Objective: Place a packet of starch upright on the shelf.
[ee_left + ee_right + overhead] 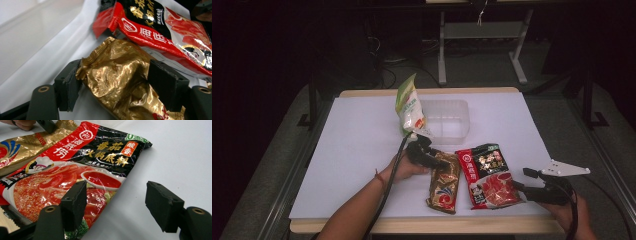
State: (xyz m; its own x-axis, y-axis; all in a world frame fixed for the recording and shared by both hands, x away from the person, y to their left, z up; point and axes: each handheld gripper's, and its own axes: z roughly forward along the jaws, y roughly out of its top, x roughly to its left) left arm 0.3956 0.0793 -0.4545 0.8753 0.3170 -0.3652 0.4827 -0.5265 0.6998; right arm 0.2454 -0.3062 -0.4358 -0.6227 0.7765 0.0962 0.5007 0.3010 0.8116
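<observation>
On the white surface (357,150), high view: the gold packet (445,182) lies near centre, the left gripper (428,155) at its far end. Left gripper view: the fingers (67,88) straddle the gold packet's crimped end, spread, positioned for a grasp. Right gripper view: the right gripper (117,205) waits with fingers apart, empty, at the red packet (75,167).
</observation>
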